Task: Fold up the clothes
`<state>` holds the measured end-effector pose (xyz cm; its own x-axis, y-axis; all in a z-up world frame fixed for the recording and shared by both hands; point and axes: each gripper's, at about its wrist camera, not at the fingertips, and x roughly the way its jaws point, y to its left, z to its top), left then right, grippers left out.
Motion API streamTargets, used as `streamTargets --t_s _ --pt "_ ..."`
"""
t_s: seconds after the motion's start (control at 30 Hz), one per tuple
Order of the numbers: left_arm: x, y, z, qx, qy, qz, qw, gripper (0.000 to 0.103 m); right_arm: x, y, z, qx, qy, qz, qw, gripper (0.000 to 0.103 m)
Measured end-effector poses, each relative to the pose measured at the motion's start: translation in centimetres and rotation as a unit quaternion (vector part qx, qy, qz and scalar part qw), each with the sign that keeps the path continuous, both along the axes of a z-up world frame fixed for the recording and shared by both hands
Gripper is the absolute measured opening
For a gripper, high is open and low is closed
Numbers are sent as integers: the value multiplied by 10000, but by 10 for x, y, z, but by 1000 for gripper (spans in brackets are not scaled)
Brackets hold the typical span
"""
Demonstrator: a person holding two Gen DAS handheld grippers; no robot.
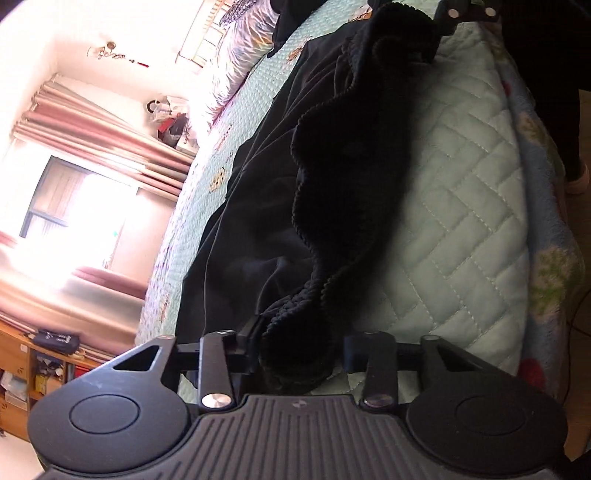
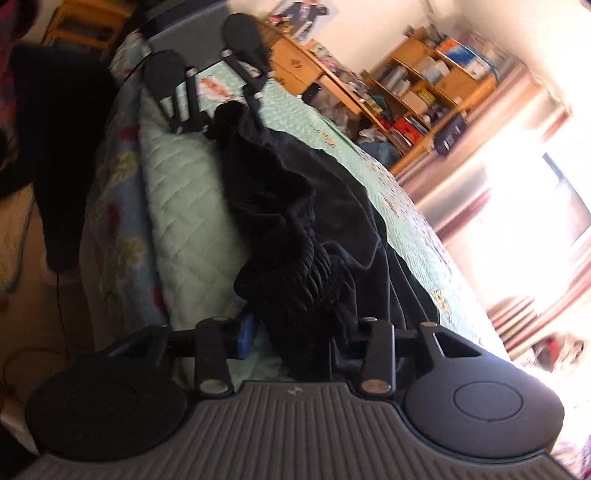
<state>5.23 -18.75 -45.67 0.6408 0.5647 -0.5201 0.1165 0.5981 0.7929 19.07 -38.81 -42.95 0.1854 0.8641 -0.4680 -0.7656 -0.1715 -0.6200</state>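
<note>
Grasp step: left gripper (image 1: 295, 354) and right gripper (image 2: 299, 332) each narrowed onto an end of the ribbed waistband (image 1: 325, 206) of the black garment (image 1: 258, 206) on the quilted bed (image 1: 454, 221); next, I judge, lift both ends level together

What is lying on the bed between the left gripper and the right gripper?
The gathered ribbed waistband of the black garment spans it, from left gripper to right gripper, over the pale green quilted bedcover; both wrist views show this.

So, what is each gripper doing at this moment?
Left gripper: closed on the ribbed waistband of the black garment.
Right gripper: closed on the same waistband, other end.
</note>
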Motion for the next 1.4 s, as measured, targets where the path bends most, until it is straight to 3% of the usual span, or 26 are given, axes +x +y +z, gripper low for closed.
streamTargets --t_s 0.17,0.3,0.4,0.5,0.6,0.67,0.8,0.9,1.03,1.13,1.23,1.3,1.4 --pt "-2 -2 13 -358 -461 387 9975 34 10 11 20 205 688 -292 9970 34" --pt "0 6 44 -798 -1204 908 9853 33 35 23 55 469 2001 -788 9755 28" --pt "8 17 71 -797 -1633 1145 9767 32 56 30 81 865 2489 -1059 9588 25" --pt "28 23 102 -308 -1965 1348 9707 32 66 45 116 1395 2263 -1204 9565 23" --pt "48 26 145 194 -2384 1539 9587 30 69 63 161 1960 1630 -1234 9591 22" --pt "52 23 182 505 -2722 1661 9464 30 70 72 197 2326 1325 -1199 9560 22" --pt "40 13 264 921 -3455 1910 9142 30 62 72 275 3019 1033 -961 9429 21" --pt "36 6 310 1177 -3779 2004 8962 30 55 66 325 3261 944 -707 9380 21" --pt "33 2 344 1554 -3891 2187 8813 30 45 53 372 3254 1320 -284 9359 21" --pt "24 -2 358 1796 -3824 2346 8755 30 36 45 396 3111 1907 77 9310 21" --pt "21 -6 370 2012 -3675 2400 8757 30 33 45 405 2881 2751 375 9165 21" --pt "33 1 376 2074 -3514 2318 8831 30 38 49 405 2690 3389 470 9003 21" --pt "77 16 375 2042 -3220 1963 9034 30 61 59 389 2405 4393 306 8650 21"
